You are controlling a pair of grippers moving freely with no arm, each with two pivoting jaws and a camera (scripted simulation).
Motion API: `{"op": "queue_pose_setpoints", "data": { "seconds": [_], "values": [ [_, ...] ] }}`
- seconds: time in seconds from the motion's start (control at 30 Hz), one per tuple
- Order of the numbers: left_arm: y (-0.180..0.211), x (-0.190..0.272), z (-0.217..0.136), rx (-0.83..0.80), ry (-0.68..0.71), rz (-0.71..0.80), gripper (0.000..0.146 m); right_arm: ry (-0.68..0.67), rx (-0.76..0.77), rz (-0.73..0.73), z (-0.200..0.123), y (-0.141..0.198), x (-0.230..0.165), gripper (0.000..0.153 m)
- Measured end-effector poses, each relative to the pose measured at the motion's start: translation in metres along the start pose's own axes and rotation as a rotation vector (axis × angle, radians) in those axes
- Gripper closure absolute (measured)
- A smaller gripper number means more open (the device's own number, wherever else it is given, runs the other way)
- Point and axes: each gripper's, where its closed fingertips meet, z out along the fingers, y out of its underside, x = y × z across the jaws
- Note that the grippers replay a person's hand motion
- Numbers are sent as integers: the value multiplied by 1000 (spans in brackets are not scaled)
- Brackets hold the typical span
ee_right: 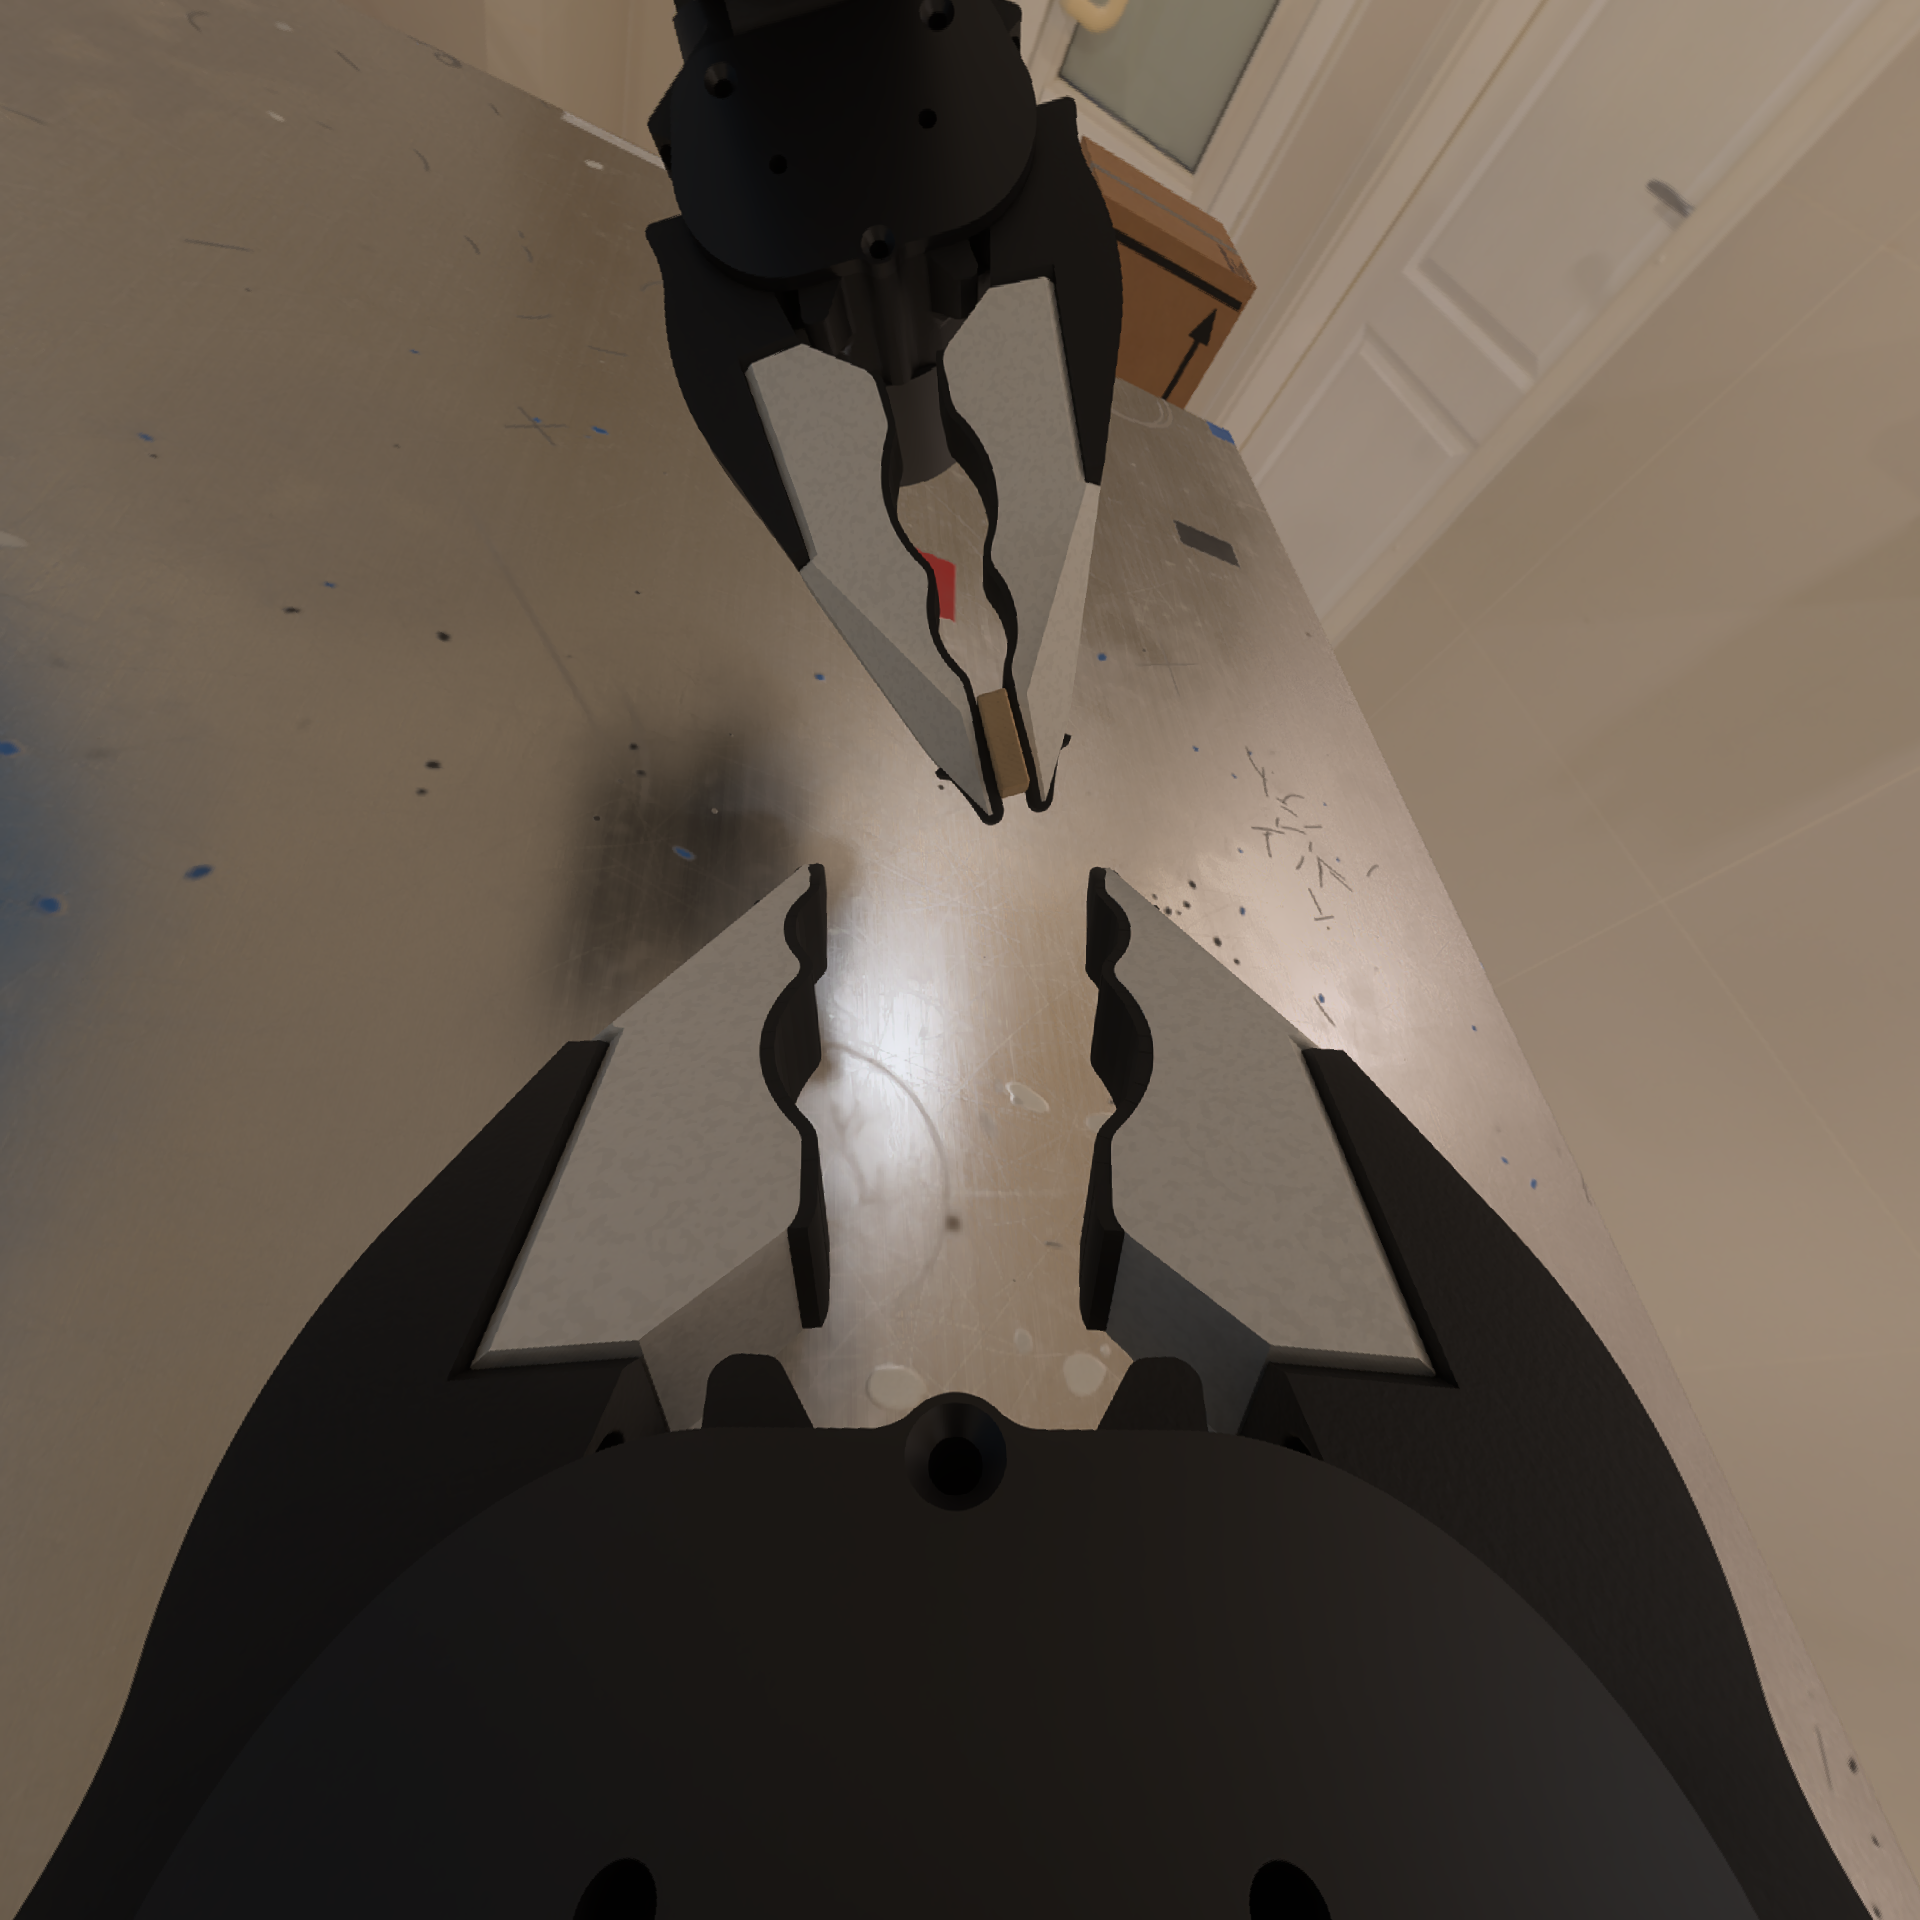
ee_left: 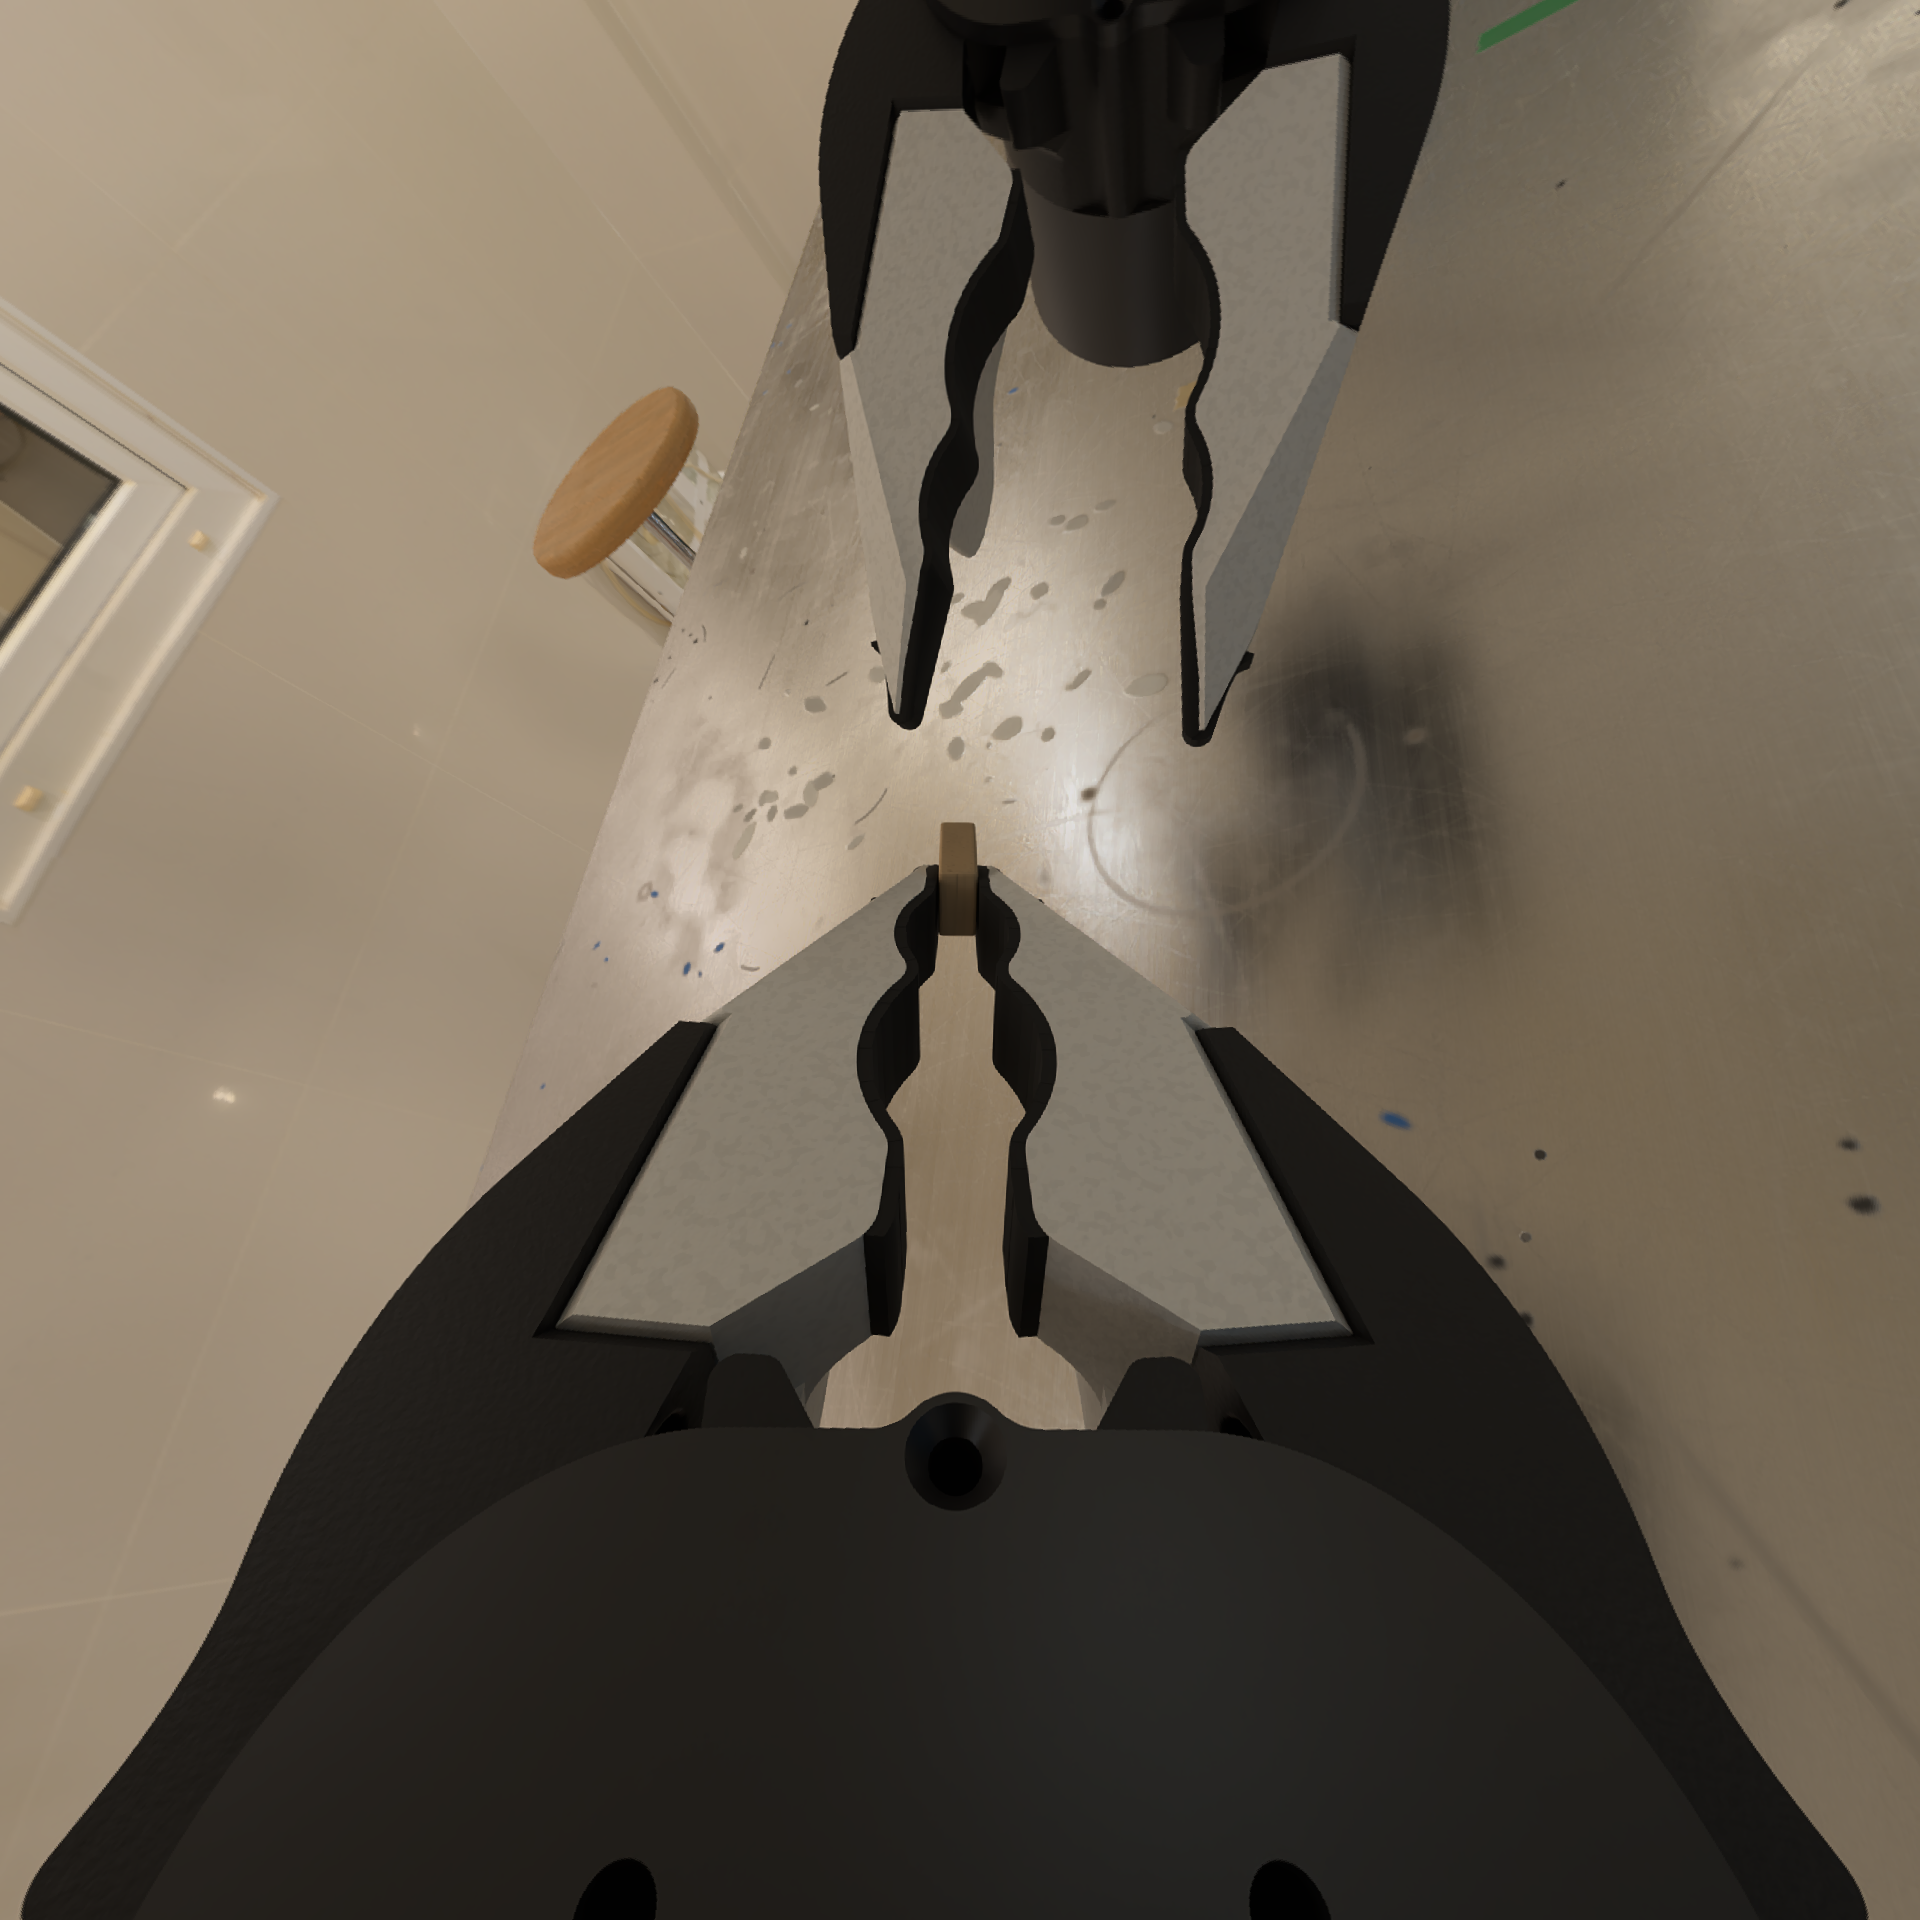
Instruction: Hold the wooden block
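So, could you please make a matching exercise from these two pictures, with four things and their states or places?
Things:
1. left gripper
2. right gripper
3. small tan wooden block
4. round light-wood stool

States or places:
A. stands on the floor beside the scratched metal table
B. jaws wide apart, nothing between them
C. pinched at the fingertips, above the table
D. jaws closed on something

Pairs: 1-D, 2-B, 3-C, 4-A

Wooden block (ee_right: 1003, 743) between far jaws.
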Motion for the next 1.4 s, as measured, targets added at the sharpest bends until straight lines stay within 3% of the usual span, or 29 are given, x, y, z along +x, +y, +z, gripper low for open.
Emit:
{"op": "queue_pose_setpoints", "data": {
  "seconds": [0.43, 0.87, 0.97, 1.27, 1.4],
  "values": [
    [-4, 0, -1, 8, -13, 6, 141, 104, -171, -258, 3, 7, -2, 104],
    [-8, 3, 0, 18, -28, -13, 141, 69, -165, -242, -2, 5, -6, 106],
    [-11, 0, -3, 27, -39, -15, 141, 26, -191, -273, 1, 8, -13, 118],
    [-9, 2, -2, -3, -48, 39, 141, 92, -204, -244, 1, 7, -2, 106],
    [-9, 4, 0, -6, -49, 43, 141, 112, -238, -302, 4, 9, -4, 102]
  ]
}}
